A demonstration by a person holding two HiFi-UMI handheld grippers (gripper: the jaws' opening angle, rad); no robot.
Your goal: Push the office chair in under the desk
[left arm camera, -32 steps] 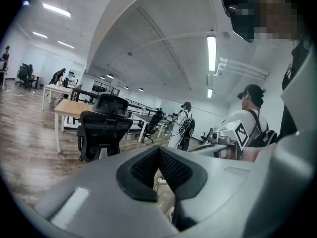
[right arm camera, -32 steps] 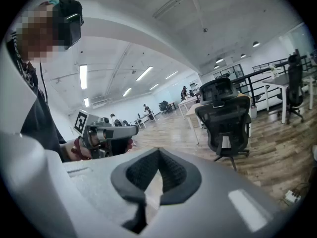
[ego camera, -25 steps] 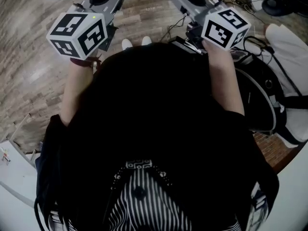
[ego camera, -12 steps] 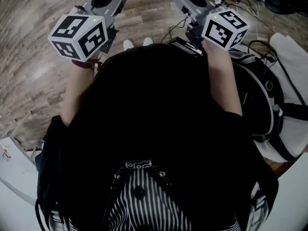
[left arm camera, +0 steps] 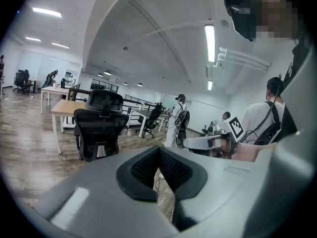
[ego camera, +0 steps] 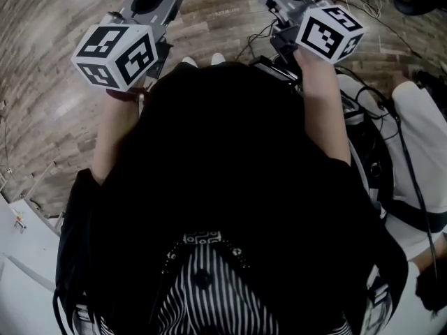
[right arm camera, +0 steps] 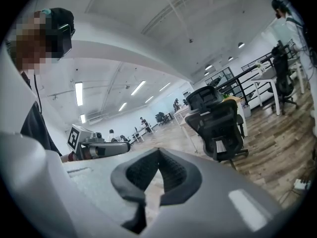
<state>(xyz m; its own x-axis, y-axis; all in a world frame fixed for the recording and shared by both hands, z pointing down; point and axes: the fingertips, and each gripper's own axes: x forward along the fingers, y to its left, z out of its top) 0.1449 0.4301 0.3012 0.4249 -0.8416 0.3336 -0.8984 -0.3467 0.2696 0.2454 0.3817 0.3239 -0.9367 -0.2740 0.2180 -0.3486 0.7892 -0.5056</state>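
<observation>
While the office chair (left arm camera: 99,128) stands upright on its wheeled base, its long axis running from base to headrest, its backrest is turned toward the two grippers and its seat faces the wood-topped desk (left arm camera: 63,107). It stands just on the near side of that desk, overlapping the desk's right part in the left gripper view; whether the seat reaches under the top cannot be told.

Well apart from the desk, on the chair's side of it, the person holds both grippers out in front of the chest. The bare forearms reach forward side by side, and each marker cube sits over its hand.

The left gripper (left arm camera: 159,150) points toward the desk and a little downward, with the chair left of its line. Its jaws are pressed together at the tips, with nothing between the pads. The right gripper (right arm camera: 159,152) points the same way, level with the left one, and the chair shows right of its line. Its jaws are likewise closed tip to tip and hold nothing. Neither gripper touches the chair.
</observation>
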